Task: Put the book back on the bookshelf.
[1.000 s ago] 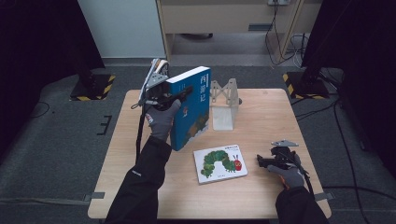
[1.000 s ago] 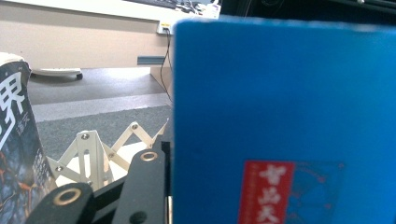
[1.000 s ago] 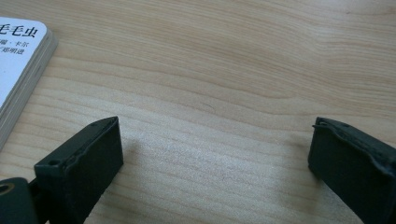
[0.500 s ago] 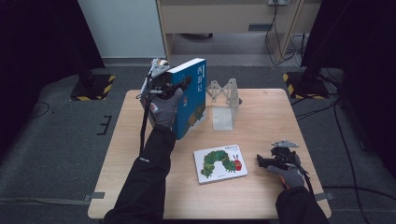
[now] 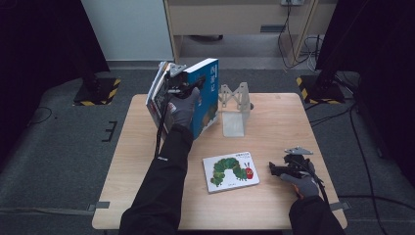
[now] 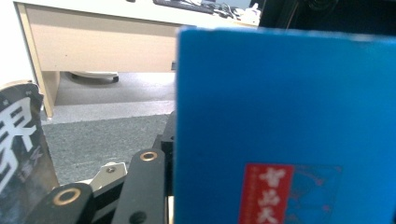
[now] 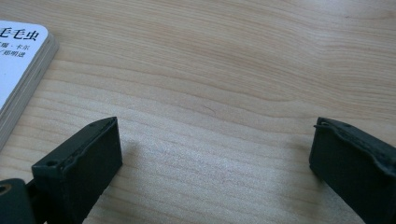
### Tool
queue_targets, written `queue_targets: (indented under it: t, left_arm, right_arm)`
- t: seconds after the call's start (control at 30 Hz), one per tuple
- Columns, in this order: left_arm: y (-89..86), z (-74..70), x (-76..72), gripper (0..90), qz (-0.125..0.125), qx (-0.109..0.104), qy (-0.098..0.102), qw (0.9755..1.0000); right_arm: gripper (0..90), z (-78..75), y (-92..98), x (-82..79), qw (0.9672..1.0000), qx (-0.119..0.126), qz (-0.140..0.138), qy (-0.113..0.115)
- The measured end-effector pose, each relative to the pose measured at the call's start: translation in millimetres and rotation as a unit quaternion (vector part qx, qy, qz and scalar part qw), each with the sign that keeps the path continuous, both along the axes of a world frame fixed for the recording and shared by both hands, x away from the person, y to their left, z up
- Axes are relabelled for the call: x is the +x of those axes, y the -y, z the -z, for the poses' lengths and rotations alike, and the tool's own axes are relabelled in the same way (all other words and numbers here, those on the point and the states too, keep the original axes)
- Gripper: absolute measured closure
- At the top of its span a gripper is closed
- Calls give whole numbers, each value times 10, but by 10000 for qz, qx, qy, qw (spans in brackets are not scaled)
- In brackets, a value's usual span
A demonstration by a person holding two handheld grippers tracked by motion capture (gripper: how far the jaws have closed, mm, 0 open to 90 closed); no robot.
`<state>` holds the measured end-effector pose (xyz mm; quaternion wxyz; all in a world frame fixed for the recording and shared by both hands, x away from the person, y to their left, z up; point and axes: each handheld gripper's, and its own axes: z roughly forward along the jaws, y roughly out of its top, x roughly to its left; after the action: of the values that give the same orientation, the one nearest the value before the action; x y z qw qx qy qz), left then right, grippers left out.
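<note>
A thick blue book (image 5: 206,98) stands tilted near the table's far left, and my left gripper (image 5: 185,84) is shut on its upper part. Thinner books (image 5: 155,93) lean against its left side. In the left gripper view the blue book's cover (image 6: 289,116) rises just right of one black finger (image 6: 142,186), and a dark book (image 6: 18,140) stands at the left. A white picture book with a green caterpillar (image 5: 230,171) lies flat at the front. To its right my right gripper (image 5: 273,169) rests on the table, open (image 7: 215,154), with bare wood between its jaws and the book's corner (image 7: 18,60) to the left.
A metal bookend (image 5: 235,110) stands at the back middle of the wooden table (image 5: 137,147), just right of the blue book. Beyond the far edge are a desk (image 5: 235,14) and black stands with yellow-striped bases (image 5: 313,85).
My left gripper has carried the blue book toward the table's far edge, and the book stands more upright. The right gripper has stayed in place.
</note>
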<state>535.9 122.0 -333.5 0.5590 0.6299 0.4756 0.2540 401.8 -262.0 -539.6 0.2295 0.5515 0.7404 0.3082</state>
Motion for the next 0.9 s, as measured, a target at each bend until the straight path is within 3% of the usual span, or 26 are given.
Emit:
queue_targets:
  t: [0.37,0.57,0.9]
  left_arm:
    - [178,135,129,597,100,209,-91,9997]
    - [207,250,168,595,-19,191,-160,9997]
    - [229,406,125,593,-89,215,-102,9997]
  right_arm:
    - [27,0,0,1,10000,0,-4,0]
    - [27,0,0,1,10000,0,-4,0]
    - [27,0,2,3,10000,-5,-29,-2]
